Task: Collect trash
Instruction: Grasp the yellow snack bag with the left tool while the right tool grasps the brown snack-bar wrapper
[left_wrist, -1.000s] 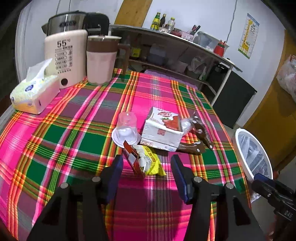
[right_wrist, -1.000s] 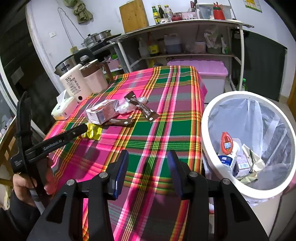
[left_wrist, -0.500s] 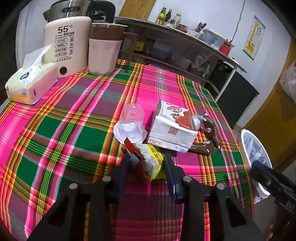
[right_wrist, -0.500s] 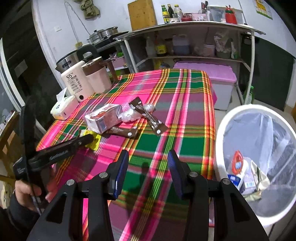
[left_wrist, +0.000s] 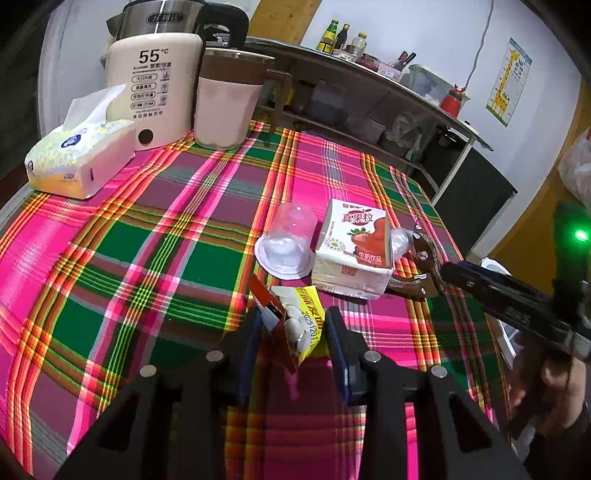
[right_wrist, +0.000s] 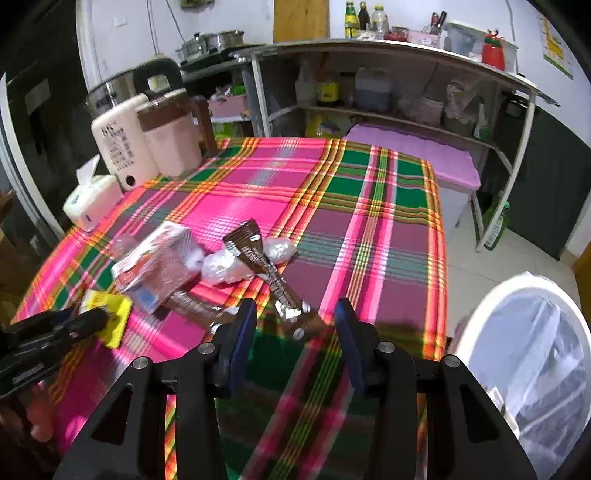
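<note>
While several pieces of trash remain on the plaid tablecloth (left_wrist: 155, 236), the collection is judged to be at an intermediate stage. The left gripper (left_wrist: 293, 332) is closed down on the yellow snack wrapper (left_wrist: 304, 317), which is pinched between both pads at the near edge of the trash cluster. The right gripper (right_wrist: 295, 325) is held apart and empty, with the brown wrapper (right_wrist: 269, 269) lying just ahead of its pads (contact cannot be confirmed). Items left on the table are noted as follows: a clear plastic cup (left_wrist: 290, 240), upside down; a drink carton (left_wrist: 352, 251); a second brown wrapper (right_wrist: 195, 306); and crumpled clear film (right_wrist: 229, 266). The white bin (right_wrist: 524, 354), lined with a bag, is located beside the table on the right; its contents are not visible.

Legible markings: "55°C" on the cream appliance (left_wrist: 155, 77); Chinese characters with a strawberry graphic on the carton; digits "2025120" (partly hidden) on the yellow wrapper.
</note>
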